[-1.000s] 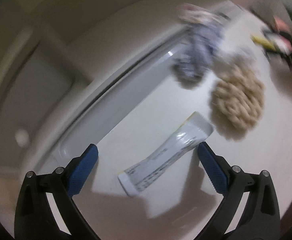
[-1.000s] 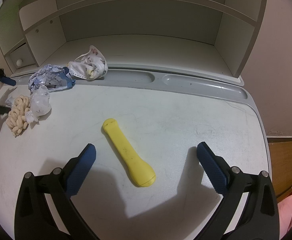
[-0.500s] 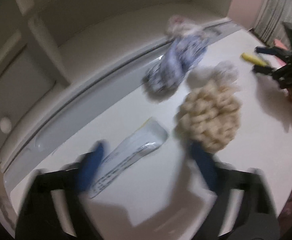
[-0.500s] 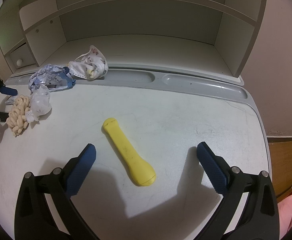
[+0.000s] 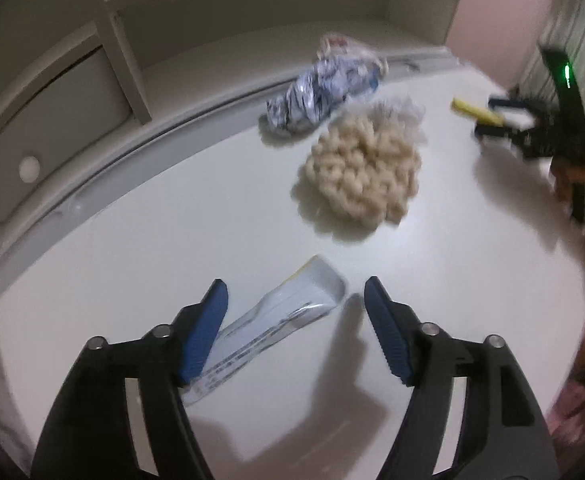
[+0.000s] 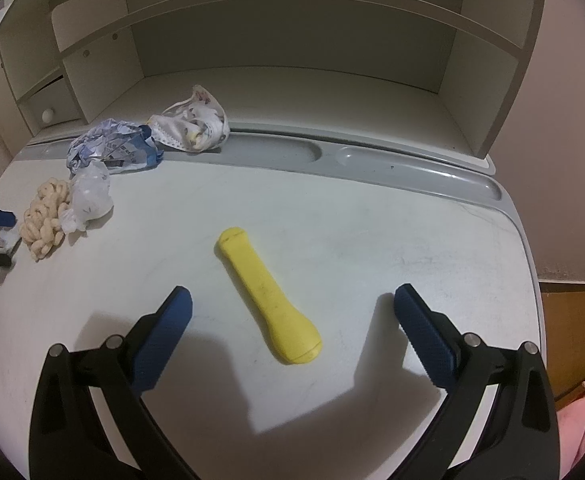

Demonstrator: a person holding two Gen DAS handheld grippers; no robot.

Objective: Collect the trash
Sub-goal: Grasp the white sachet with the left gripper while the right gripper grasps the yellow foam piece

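The desk [image 6: 332, 240] is a pale, rounded top with a grey grooved tray strip [image 6: 372, 162] along its back edge. Behind the strip stands a cream hutch [image 6: 292, 32] with open shelves and a small drawer with a round knob [image 5: 28, 169] at its left end.

The right claw [image 6: 292, 300] hangs over the near middle of the desk with its blue pads spread wide. A yellow handle [image 6: 268, 294] lies flat between them, touched by neither pad, thick end nearest the camera.

The left claw [image 5: 295, 290] is at the desk's left end. Its jaws have just been opening and now stand apart. A flat white wrapper [image 5: 276, 320] lies on the desk between them; its near end runs under the left pad, though the blur hides whether they touch. It is not gripped.

Further along the desk is the rest of the trash. A cream knotted bundle [image 5: 362, 176] lies beyond the wrapper, apart from it. A clear crumpled bag [image 6: 90, 196] sits against the bundle's far side. A crumpled blue-and-white wrapper [image 6: 112, 152] rests just behind that, at the edge of the grey strip. A printed face mask [image 6: 194, 128] lies on the strip beside it, touching or nearly so.

In the left view, the right claw shows at the far edge with a green light [image 5: 567, 70] on its body.
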